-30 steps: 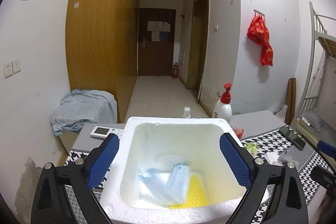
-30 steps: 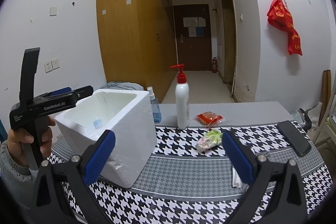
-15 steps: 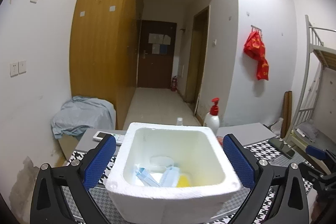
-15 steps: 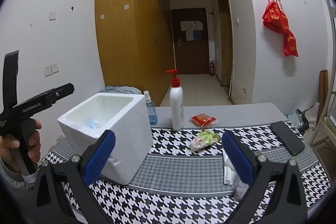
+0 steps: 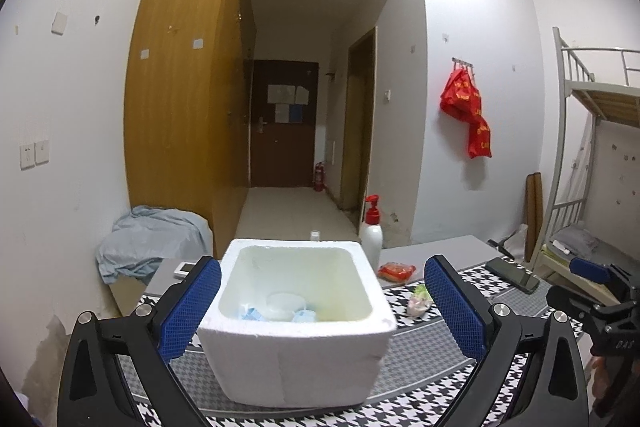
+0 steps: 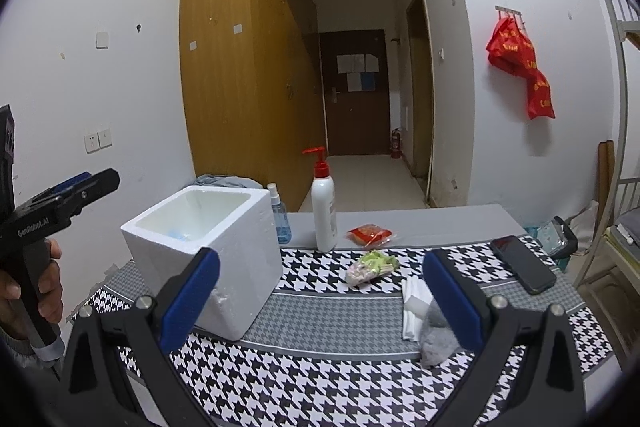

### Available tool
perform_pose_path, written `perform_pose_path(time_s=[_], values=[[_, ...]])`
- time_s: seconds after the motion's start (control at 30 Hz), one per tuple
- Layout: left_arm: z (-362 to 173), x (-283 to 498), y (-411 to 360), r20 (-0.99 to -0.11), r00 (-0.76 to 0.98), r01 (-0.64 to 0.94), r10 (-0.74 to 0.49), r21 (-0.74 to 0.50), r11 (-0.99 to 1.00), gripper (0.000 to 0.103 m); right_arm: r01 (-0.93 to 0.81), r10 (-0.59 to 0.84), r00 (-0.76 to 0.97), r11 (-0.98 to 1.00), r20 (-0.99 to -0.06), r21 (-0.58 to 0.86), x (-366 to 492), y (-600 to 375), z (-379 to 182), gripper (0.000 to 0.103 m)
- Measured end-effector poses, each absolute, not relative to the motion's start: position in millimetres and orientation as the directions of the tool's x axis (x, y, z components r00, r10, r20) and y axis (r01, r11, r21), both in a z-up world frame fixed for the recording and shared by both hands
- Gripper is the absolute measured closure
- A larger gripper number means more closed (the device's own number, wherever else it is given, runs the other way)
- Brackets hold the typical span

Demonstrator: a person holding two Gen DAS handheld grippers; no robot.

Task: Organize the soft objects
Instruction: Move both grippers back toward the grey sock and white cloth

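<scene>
Since a second ago: left gripper (image 5: 322,311) withdrawn up and back from the foam box (image 5: 296,323); right gripper (image 6: 320,297) slightly back. Both fingers wide apart, empty. Stowed: blue-white soft items (image 5: 276,309), box floor, identity unclear. Outstanding: grey cloth (image 6: 436,335), partly behind the lower-right finger; green-pink packet (image 6: 370,267), centre; red packet (image 6: 370,233).

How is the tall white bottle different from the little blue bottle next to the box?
The white pump bottle is taller, opaque, with a red pump on top. The blue spray bottle is shorter, see-through blue, with a clear nozzle, and stands closer to the foam box. Both stand upright on the table.
</scene>
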State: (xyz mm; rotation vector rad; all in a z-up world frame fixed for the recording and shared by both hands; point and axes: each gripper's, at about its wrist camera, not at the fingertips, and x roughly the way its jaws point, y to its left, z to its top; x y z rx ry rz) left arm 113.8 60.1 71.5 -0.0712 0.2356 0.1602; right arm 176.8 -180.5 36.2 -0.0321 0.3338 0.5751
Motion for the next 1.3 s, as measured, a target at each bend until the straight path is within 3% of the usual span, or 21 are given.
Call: perform_pose_path(time_s=[0.73,1.3], values=[[57.2,87.1,49.5,-0.213,0.977,-0.022,0.012,-0.047,0.999,0.001,-0.442,0.442,0.854,0.895,-0.276,0.064,129.3,-200.4,47.5,0.000],[38.0,104.9,-5.3,-0.226,0.971,0.062,-0.074,-0.060,0.996,0.001,-0.396,0.383,0.887,0.918,-0.258,0.001,129.0,-238.3,28.3,0.000]])
